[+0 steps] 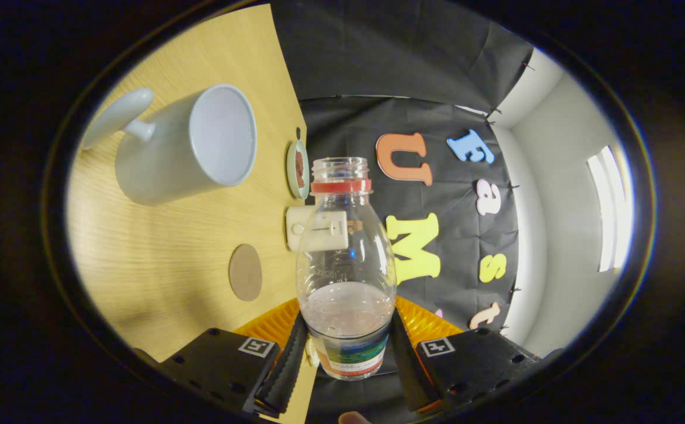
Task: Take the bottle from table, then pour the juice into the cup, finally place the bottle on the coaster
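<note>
My gripper (345, 347) is shut on a clear plastic bottle (345, 265), both fingers pressing its labelled lower part. The bottle has no cap, a red ring at the neck, and a little pale juice near the fingers. The whole view is rolled sideways, so the wooden table (159, 253) stands like a wall on one side. A large white cup (192, 144) with a handle stands on that table, beyond the fingers, its mouth open and its inside looking empty. A round brown coaster (245, 272) lies on the table between the cup and my fingers.
A small green dish (298, 169) with something reddish-brown in it sits near the table's far edge. A white box-like device (317, 228) lies beside it, partly seen through the bottle. Beyond the table edge hang the booth's black cloth and a pale wall.
</note>
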`<state>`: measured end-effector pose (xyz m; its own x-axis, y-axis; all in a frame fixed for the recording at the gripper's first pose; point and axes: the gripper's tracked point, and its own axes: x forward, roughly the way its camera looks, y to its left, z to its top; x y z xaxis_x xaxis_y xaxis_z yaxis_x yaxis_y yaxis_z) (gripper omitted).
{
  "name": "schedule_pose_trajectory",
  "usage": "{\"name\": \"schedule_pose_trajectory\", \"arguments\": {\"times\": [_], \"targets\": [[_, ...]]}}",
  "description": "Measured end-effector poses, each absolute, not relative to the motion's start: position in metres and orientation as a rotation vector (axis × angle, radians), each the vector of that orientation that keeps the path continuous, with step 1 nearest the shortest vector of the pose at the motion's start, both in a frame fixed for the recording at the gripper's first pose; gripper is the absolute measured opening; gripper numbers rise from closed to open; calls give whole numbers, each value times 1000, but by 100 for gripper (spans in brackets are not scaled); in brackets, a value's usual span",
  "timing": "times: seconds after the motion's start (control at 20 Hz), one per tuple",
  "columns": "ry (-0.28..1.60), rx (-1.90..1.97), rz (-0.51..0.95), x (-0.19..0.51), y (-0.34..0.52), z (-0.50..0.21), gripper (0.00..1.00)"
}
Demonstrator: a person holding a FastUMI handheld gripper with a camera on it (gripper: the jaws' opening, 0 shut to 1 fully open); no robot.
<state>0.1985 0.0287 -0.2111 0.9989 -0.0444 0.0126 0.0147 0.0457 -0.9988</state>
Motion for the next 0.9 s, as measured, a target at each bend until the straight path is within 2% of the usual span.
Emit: {"name": "schedule_pose_trajectory", "arguments": {"times": [0.9], "targets": [[-28,-1668,-18,194,45,-198,75]]}}
